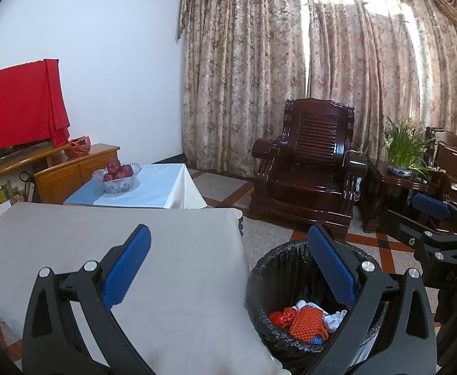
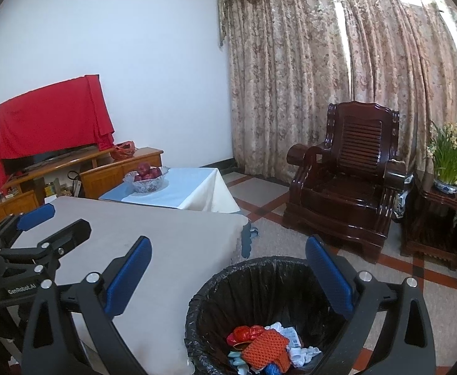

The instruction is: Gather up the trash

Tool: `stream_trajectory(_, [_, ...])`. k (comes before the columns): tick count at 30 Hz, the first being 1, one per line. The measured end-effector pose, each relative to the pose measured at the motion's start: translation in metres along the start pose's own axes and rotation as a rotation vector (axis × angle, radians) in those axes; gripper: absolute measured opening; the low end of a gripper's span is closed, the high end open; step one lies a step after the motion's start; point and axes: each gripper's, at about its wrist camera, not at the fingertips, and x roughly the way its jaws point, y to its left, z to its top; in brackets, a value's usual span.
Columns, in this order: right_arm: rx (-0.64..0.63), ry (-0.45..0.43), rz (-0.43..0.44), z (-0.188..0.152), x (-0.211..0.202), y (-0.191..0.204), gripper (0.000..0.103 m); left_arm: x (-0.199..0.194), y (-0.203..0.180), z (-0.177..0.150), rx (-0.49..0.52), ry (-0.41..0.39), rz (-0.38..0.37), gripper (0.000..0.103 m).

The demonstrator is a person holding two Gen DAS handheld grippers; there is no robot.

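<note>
A grey-clothed table (image 1: 109, 250) fills the left wrist view from 7 to 10 o'clock, its near corner just beside the trash bin (image 1: 259, 287) at 5 o'clock. Beyond it, toward 11 o'clock, a smaller table with a pale blue cloth (image 1: 162, 187) carries a glass bowl (image 1: 117, 181) heaped with red apples (image 1: 117, 168). At 9 o'clock a wooden TV cabinet (image 1: 81, 168) bears a screen draped in red cloth (image 1: 19, 106). A dark wooden armchair (image 1: 312, 168) stands at 2 o'clock before floral curtains (image 1: 290, 62), with a potted plant (image 1: 404, 147) on a side table at 3 o'clock. The left gripper (image 1: 228, 265) hangs with its blue-padded fingers spread wide and empty, one over the table edge, one over the bin. The right gripper (image 2: 228, 268) is likewise spread and empty above the bin, which sits at 6 o'clock in its view. The bin is lined with a black bag and holds the trash (image 2: 265, 348): an orange net, a crumpled red wrapper, white scraps and blue bits, piled at the bottom.
</note>
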Motion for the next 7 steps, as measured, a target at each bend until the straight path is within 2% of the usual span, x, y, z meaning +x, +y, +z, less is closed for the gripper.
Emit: stream_trajectory(7, [0.007, 0.016, 0.000, -0.0026, 0.0044, -0.0036, 0.097, 0.0075, -0.0029, -0.0040, -0.004, 0.021, 0.003, 0.098])
